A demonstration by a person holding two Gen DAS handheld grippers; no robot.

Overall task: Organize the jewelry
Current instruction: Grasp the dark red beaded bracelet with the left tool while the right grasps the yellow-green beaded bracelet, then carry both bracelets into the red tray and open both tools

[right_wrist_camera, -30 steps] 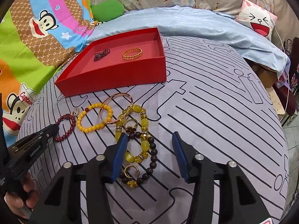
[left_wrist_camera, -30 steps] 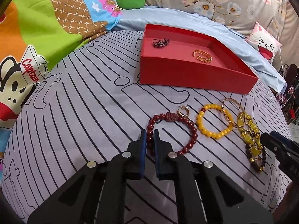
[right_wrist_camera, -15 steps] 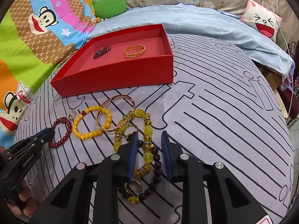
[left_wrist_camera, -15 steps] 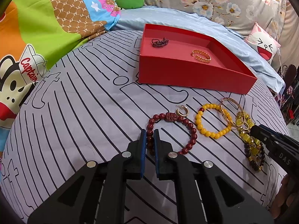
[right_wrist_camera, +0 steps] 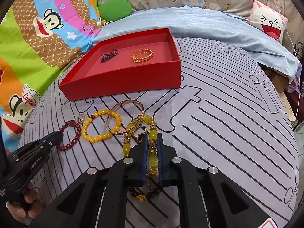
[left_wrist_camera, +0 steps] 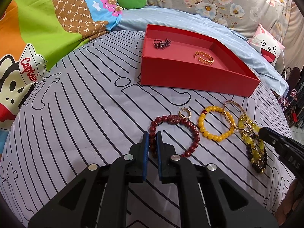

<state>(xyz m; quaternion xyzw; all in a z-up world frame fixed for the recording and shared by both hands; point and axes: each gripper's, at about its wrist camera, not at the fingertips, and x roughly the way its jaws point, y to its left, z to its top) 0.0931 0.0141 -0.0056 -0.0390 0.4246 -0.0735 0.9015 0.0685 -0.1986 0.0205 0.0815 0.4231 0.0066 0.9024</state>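
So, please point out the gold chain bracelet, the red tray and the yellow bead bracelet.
gold chain bracelet (right_wrist_camera: 142, 56), right wrist view, near side of its band.
red tray (right_wrist_camera: 121, 80), right wrist view, front outer wall.
yellow bead bracelet (left_wrist_camera: 212, 135), left wrist view, near beads.

Both wrist cameras sit low and close over the striped bedspread (left_wrist_camera: 76, 114), facing the red tray (left_wrist_camera: 190, 79) (right_wrist_camera: 123, 83), which both views share.

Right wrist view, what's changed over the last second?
The right gripper moved forward and closed from wide open onto the yellow-and-gold glass bead bracelet. The left gripper stays shut on the dark red bead bracelet; the red tray is unchanged.
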